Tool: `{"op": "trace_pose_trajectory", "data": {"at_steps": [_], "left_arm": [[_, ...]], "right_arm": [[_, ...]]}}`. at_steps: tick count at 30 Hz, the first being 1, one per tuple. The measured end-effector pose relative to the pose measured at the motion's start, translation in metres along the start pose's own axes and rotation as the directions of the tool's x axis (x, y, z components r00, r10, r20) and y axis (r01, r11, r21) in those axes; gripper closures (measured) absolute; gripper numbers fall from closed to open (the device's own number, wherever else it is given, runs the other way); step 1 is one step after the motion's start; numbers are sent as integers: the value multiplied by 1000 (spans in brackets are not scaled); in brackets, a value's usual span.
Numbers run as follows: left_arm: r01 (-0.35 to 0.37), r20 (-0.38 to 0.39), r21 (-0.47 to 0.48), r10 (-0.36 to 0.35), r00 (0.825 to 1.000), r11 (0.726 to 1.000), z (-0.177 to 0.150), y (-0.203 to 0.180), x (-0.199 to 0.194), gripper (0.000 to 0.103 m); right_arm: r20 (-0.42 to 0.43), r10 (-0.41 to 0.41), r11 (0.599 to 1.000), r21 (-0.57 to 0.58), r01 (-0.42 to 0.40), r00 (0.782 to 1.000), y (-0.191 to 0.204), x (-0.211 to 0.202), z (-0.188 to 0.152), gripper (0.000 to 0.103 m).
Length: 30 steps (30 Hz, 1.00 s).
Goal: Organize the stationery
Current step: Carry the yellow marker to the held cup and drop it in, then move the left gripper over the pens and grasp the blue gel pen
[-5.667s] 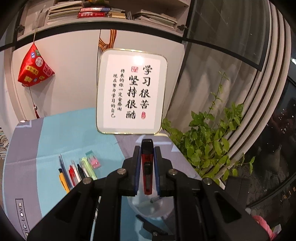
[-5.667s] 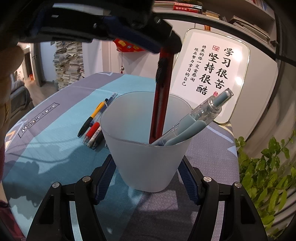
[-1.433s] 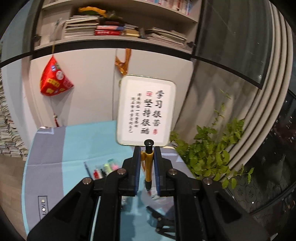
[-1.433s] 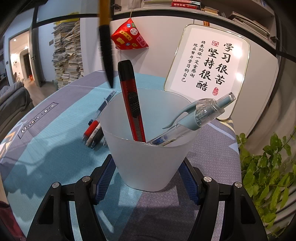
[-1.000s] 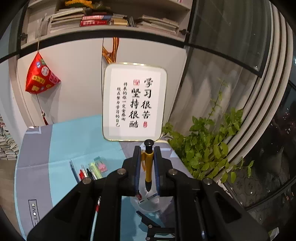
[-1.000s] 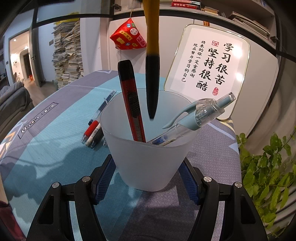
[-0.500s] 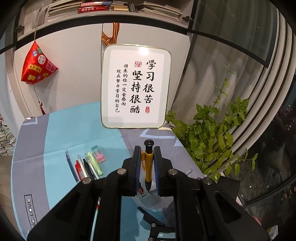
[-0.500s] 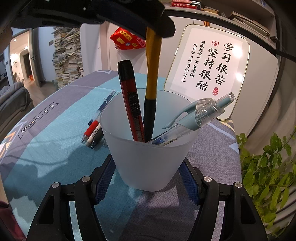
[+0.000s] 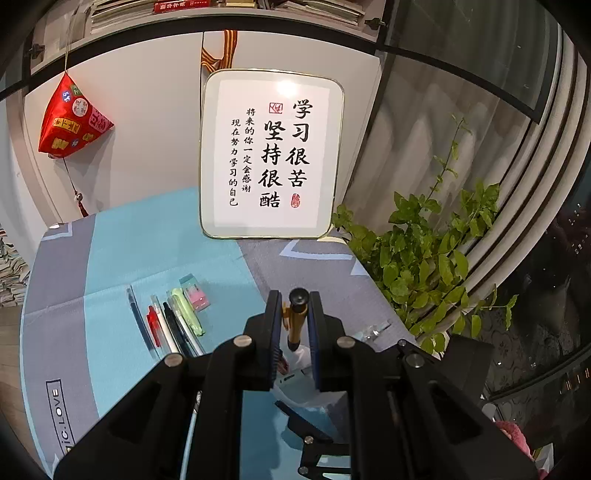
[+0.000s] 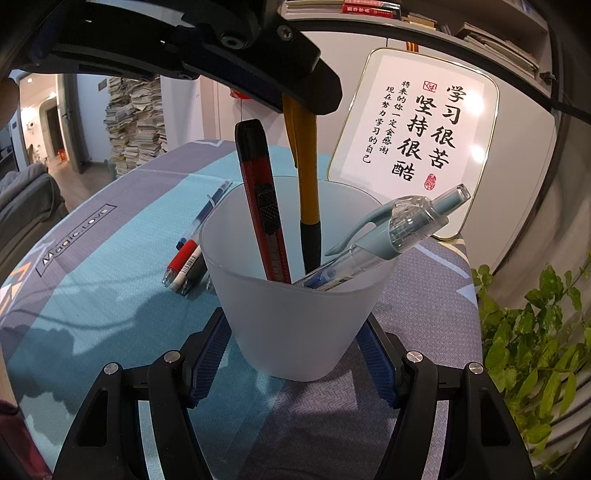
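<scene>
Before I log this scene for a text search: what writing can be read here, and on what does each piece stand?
"学习很苦 坚持很酷": large characters on the framed sign.
"将来的你一定会感谢现在努力学习的自己": small columns on the same sign.
"Magic.Love": box printed on the tablecloth.
Red seals on the sign: too small to read.
Patches on the red pouch, book spines, barcode print on the table pens: too small or blurred.

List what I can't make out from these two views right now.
- Yellow pen tip: right wrist view, hidden behind the frosted cup wall.
- Cup: left wrist view, mostly covered by the left hand-held gripper.
- Pens on the cloth: right wrist view, partly behind the cup.
- Right hand-held gripper pad contact: cup blocks it.
</scene>
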<state>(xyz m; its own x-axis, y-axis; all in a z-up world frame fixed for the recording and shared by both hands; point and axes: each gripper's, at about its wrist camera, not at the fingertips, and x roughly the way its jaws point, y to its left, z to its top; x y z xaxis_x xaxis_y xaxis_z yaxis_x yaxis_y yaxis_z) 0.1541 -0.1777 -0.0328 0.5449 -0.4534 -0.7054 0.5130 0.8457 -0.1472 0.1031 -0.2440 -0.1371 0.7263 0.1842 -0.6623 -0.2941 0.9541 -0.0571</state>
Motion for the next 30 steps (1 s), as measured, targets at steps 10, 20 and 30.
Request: {"op": "trace_pose_trajectory", "data": {"at_steps": [10,20,30], "left_arm": [[-2,18,-15,2,1000,1000,3,9,-13,87],[-145,31,-164,152,988,976,-12,79,-28,78],[-297,-148,-218,269,952,930,-40,122,30,79]], "right_arm": [[-3,2,1000,0,-2,1000,0,0,-1,33],[-5,0,1000,-1,0,1000,-1,0,-1,33],[-5,0,1000,-1,0,1000,-1,0,-1,33]]}}
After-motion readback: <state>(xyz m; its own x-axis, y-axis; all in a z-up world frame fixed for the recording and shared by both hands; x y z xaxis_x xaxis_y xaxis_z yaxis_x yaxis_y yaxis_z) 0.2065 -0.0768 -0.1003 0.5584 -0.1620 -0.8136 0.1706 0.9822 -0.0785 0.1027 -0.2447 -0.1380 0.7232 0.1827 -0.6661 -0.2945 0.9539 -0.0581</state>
